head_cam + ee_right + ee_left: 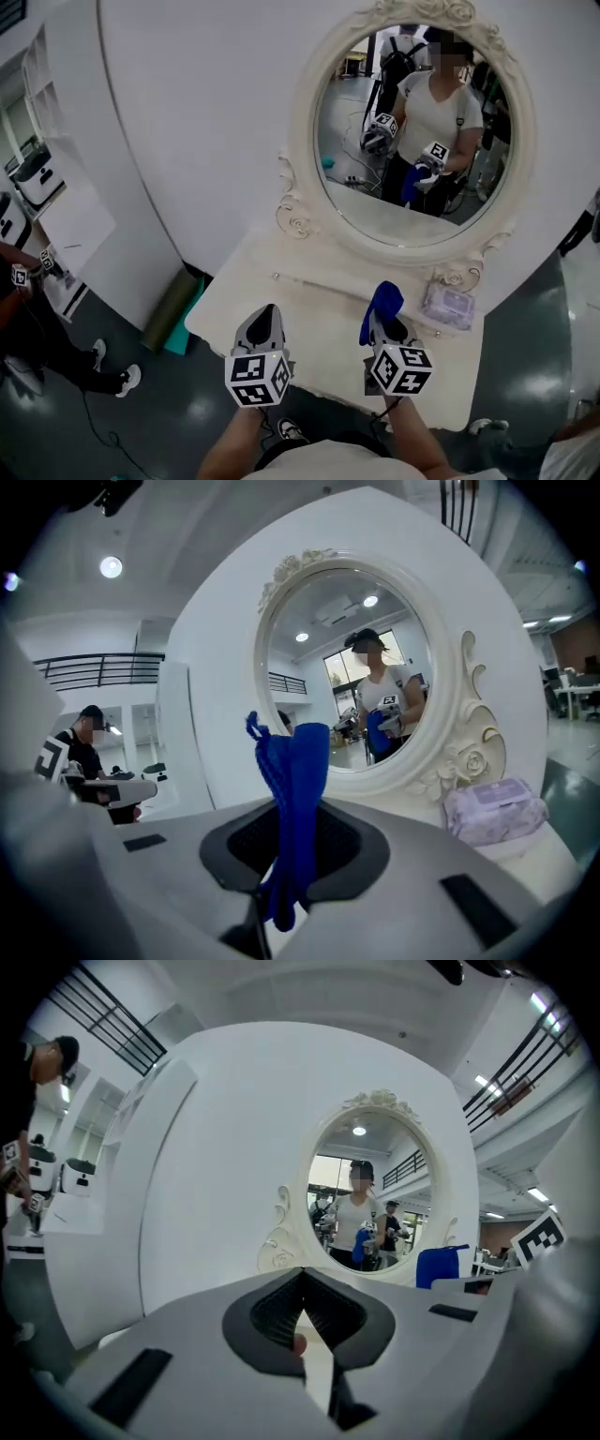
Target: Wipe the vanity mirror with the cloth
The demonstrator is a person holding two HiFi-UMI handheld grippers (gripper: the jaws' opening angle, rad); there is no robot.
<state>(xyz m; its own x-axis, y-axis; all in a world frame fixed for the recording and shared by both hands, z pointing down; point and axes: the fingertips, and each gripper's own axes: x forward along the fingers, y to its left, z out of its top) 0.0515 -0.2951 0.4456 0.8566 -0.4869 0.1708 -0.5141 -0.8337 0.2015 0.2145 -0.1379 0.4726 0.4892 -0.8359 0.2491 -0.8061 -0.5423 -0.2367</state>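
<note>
While my right gripper (291,850) holds its fingers pinched on the blue cloth (298,761), which rises past their tips, I record the left gripper (305,1321) fingers pressed together, empty. Vanity mirror (375,178) stands ahead of both.

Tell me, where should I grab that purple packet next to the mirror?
I'd pinch the packet across its middle, coming straight down from above. It lies flat on the table, close in front of the mirror frame, so its top is the free side. The right gripper holds the cloth.
</note>
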